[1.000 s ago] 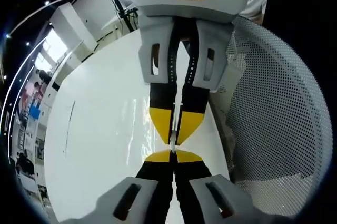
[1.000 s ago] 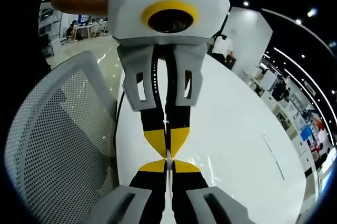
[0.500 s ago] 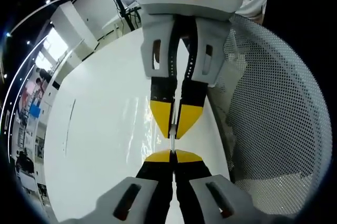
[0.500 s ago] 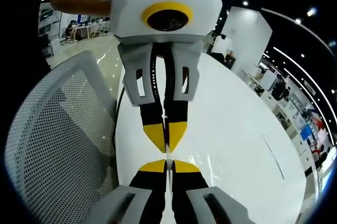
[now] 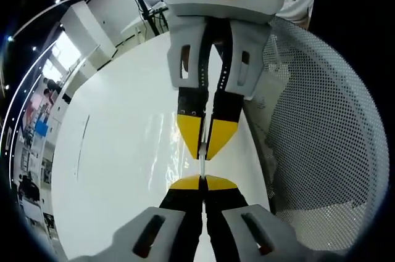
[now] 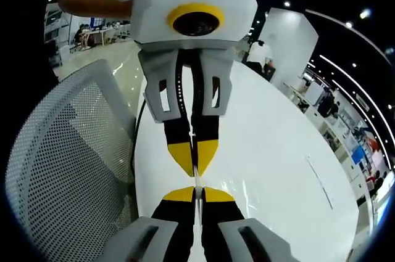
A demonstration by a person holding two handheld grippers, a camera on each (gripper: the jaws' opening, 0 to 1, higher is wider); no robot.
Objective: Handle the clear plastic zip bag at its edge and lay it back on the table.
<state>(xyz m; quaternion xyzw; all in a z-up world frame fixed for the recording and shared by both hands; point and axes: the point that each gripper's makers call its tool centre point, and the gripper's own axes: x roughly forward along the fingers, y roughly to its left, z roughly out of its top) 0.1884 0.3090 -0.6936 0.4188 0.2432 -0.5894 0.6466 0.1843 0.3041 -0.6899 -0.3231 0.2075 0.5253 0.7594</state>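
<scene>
White table (image 5: 117, 151) at centre; white mesh chair back (image 5: 321, 151) at 3 o'clock; background, apparently office space, blurred.

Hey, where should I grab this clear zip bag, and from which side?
Take the clear zip bag by its thin edge, coming in edge-on so the jaws close on its two flat faces. It is a flat sheet, a thin line between the left gripper and right gripper, both shut on it.

Bag (image 5: 162, 151) on table (image 5: 111, 169), chair (image 5: 321, 151) beside.
</scene>
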